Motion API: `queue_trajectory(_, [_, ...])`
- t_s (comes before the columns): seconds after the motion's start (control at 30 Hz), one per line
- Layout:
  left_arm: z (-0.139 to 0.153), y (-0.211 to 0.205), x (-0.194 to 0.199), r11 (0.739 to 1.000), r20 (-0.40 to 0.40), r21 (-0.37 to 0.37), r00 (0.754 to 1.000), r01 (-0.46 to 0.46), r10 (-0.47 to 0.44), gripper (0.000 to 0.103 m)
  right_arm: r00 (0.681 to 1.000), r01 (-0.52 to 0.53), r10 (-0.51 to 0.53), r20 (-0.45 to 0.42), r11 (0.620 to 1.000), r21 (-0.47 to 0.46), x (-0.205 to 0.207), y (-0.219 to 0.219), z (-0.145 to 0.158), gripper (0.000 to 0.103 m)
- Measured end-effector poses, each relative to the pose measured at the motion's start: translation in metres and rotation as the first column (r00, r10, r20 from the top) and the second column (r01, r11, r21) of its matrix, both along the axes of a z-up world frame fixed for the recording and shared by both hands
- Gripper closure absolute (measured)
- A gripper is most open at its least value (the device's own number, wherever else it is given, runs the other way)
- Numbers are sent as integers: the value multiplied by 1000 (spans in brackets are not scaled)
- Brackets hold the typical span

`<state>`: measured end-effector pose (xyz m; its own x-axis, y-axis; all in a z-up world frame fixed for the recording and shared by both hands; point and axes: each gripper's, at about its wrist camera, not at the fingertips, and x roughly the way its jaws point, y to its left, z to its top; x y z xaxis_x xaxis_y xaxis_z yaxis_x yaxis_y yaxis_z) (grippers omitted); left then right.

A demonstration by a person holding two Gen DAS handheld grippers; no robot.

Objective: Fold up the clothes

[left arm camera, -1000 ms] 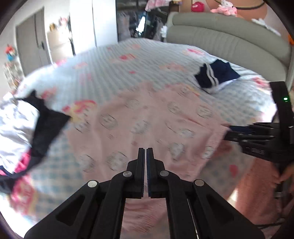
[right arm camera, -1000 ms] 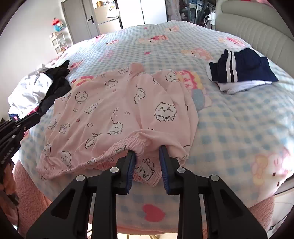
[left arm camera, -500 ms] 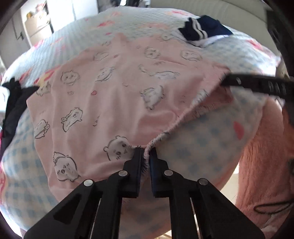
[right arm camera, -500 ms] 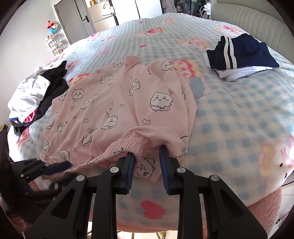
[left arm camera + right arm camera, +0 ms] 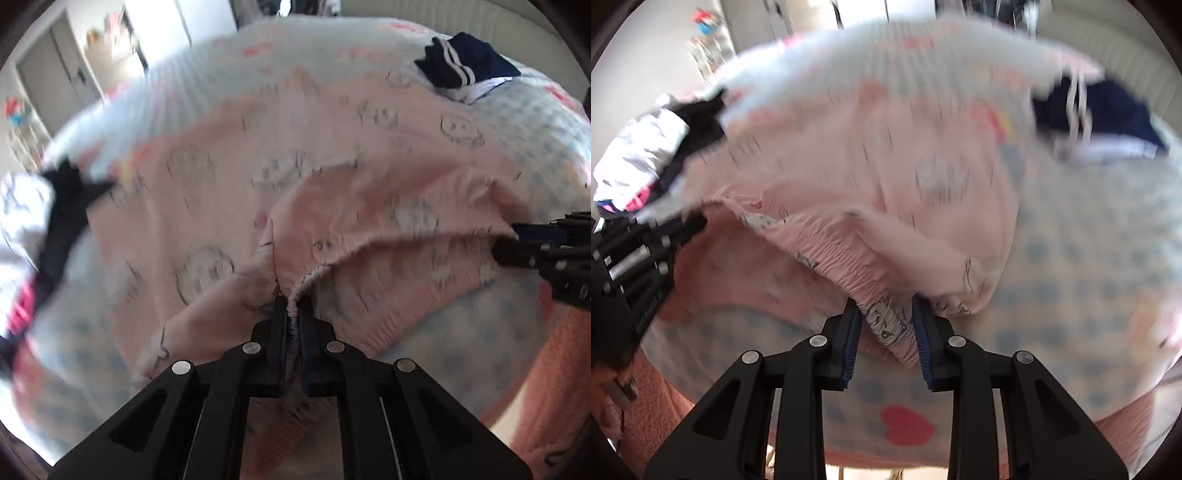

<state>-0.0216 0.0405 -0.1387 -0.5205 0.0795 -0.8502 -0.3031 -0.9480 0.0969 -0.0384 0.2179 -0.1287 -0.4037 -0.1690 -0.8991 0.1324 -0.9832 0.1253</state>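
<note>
Gripping: waistband (image 5: 321, 271) pinched in left tool (image 5: 292, 317) | right tool (image 5: 886, 325) straddling it, closure untellable | pyjamas (image 5: 229, 192) lying beyond waistband

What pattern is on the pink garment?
Pink garment: small cartoon animal faces, outlined dark; clearest in left wrist view.

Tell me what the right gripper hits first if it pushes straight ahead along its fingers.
Most likely the pink pyjama garment itself: its elastic waistband already sits between the open fingers of the right gripper, and the bunched fabric lies directly beyond. Blur hides the exact depth.
</note>
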Motion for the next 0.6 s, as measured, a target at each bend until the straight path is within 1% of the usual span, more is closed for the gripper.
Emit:
queue_trajectory(0.03, [5, -5, 6, 999, -18, 44, 1000, -7, 8, 96, 1000, 10, -10, 9, 999, -30, 2, 4, 0, 76])
queue_trajectory(0.07, [12, -13, 10, 993, -15, 114, 1000, -9, 11, 91, 1000, 3, -3, 3, 999, -42, 5, 6, 4, 75])
queue_trajectory(0.1, [18, -21, 13, 982, -1, 190, 1000, -13, 13, 77, 1000, -12, 12, -11, 999, -44, 8, 7, 10, 75])
queue_trajectory(0.13, [24, -30, 15, 965, 12, 263, 1000, -18, 15, 66, 999, -29, 29, -18, 998, -47, 11, 8, 17, 74])
queue_trajectory(0.17, [31, -39, 21, 949, -3, 314, 999, -30, 33, 54, 999, -39, 38, -23, 997, -67, 13, 10, 22, 71])
queue_trajectory(0.2, [37, -49, 27, 931, -17, 363, 999, -41, 51, 54, 999, -45, 43, -28, 994, -96, 15, 13, 27, 67])
queue_trajectory(0.27, [33, -67, 25, 894, 52, 428, 992, -130, 119, 54, 998, -62, 56, -37, 985, -163, 19, 17, 37, 64])
queue_trajectory(0.3, [31, -76, 23, 872, 88, 457, 985, -175, 151, 54, 997, -77, 70, -43, 974, -212, 21, 19, 42, 63])
queue_trajectory(0.37, [27, -94, 21, 820, 163, 508, 964, -264, 210, 54, 995, -81, 63, -74, 958, -274, 24, 19, 50, 62])
queue_trajectory(0.4, [25, -103, 20, 790, 201, 530, 951, -309, 236, 56, 994, -82, 57, -90, 950, -302, 25, 19, 54, 59])
queue_trajectory(0.43, [23, -112, 19, 758, 240, 549, 935, -352, 261, 56, 994, -46, 14, -108, 951, -307, 25, 21, 55, 59])
queue_trajectory(0.5, [10, -118, 17, 744, 274, 541, 919, -392, 285, 56, 990, 66, -96, -105, 963, -260, 20, 27, 47, 58])
queue_trajectory(0.53, [6, -116, 18, 751, 278, 523, 914, -402, 295, 56, 988, 107, -130, -83, 966, -236, 15, 28, 38, 58])
queue_trajectory(0.57, [3, -114, 19, 767, 285, 490, 908, -413, 307, 58, 989, 125, -139, -50, 968, -218, 11, 28, 28, 58])
queue_trajectory(0.6, [3, -113, 20, 777, 278, 478, 910, -410, 309, 59, 990, 133, -139, -15, 970, -203, 8, 27, 19, 58])
